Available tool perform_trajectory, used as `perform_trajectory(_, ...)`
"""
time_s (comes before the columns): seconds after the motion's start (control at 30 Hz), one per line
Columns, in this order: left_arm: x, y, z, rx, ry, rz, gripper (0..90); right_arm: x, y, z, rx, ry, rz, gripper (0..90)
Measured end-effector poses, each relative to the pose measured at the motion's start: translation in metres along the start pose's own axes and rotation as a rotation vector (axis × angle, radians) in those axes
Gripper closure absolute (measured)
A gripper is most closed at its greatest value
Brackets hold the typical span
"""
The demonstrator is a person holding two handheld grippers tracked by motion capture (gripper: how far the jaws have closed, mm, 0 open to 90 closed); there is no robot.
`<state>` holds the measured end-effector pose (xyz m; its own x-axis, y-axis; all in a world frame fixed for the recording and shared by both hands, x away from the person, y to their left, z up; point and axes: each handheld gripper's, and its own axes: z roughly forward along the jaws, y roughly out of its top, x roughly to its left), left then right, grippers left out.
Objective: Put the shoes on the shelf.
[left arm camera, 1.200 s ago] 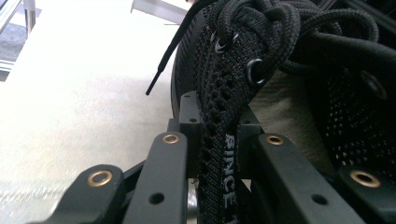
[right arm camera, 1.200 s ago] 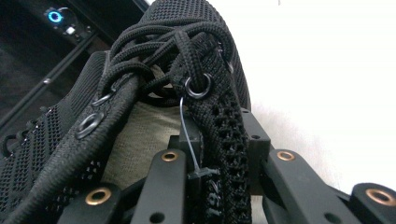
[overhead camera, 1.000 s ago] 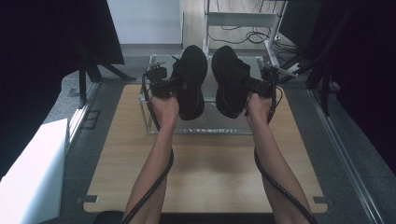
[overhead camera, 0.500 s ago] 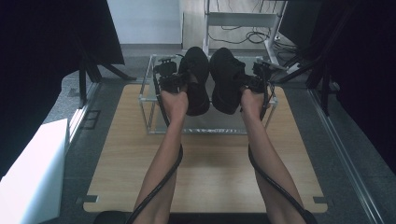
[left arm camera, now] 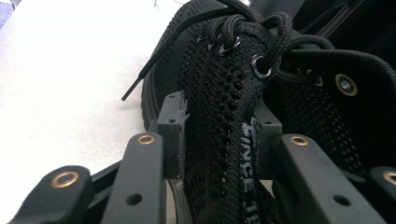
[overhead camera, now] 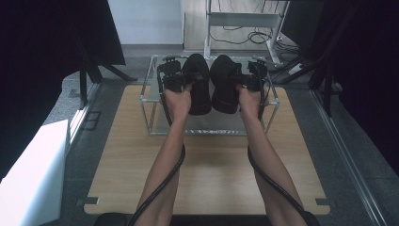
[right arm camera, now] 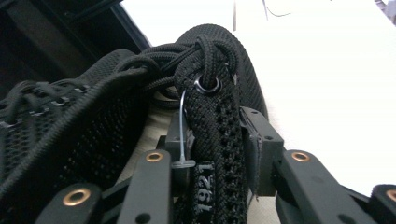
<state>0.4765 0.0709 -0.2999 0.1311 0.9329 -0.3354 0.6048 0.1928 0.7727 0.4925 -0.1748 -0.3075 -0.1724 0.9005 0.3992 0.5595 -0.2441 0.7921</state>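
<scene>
The two black shoes stand side by side in the upper middle of the high view, the left shoe (overhead camera: 200, 84) and the right shoe (overhead camera: 225, 84), toes pointing away. They sit on top of a clear rack (overhead camera: 150, 101) at the far end of the table (overhead camera: 207, 179). I think they are being set down there as a pair.

Each shoe is held by its tongue, a thin, easy part to pinch. The left tongs (left arm camera: 217, 140) have the left tongue (left arm camera: 215, 102) between their jaws. The pads sit right against it on both sides, so they grip it. The right tongs (right arm camera: 215, 140) have the right tongue (right arm camera: 217, 121) between their jaws too. Both pairs of jaws have just been opening, maybe to let go.

A thin plastic tag (right arm camera: 181, 135) hangs in front of one right pad, so I cannot tell if that side squeezes. The shoes are so dark that their soles are hard to make out. The hands hide the heels. The laces (left arm camera: 261, 28) are a tangled bunch.
</scene>
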Motion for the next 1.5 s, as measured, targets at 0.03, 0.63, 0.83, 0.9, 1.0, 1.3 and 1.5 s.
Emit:
perform_trajectory(0.03, 0.0, 0.001, 0.0, -0.001, 0.001, 0.006, 62.6, 0.001, 0.0, 0.001, 0.005, -0.002, -0.011, 65.7)
perform_trajectory(0.63, 0.013, 0.0, -0.008, -0.018, -0.19, 0.046, 39.4, -0.009, 0.006, -0.001, 0.014, 0.231, -0.079, 36.0)
perform_trajectory(0.83, 0.018, -0.001, -0.023, -0.042, -0.26, 0.081, 42.3, -0.017, 0.011, -0.018, -0.007, 0.335, -0.087, 36.1)
perform_trajectory(0.9, 0.019, -0.001, -0.028, -0.041, -0.267, 0.1, 43.2, -0.019, 0.012, -0.024, -0.014, 0.345, -0.104, 34.7)
perform_trajectory(1.0, 0.022, -0.002, -0.035, -0.047, -0.282, 0.122, 44.8, -0.023, 0.013, -0.033, -0.015, 0.369, -0.119, 32.6)
perform_trajectory(1.3, 0.038, -0.014, -0.061, -0.083, -0.334, 0.131, 56.3, -0.037, 0.005, -0.068, -0.028, 0.41, -0.188, 49.6)
perform_trajectory(1.5, 0.044, -0.029, -0.077, -0.08, -0.346, 0.177, 66.3, -0.046, -0.015, -0.08, 0.008, 0.433, -0.223, 65.2)
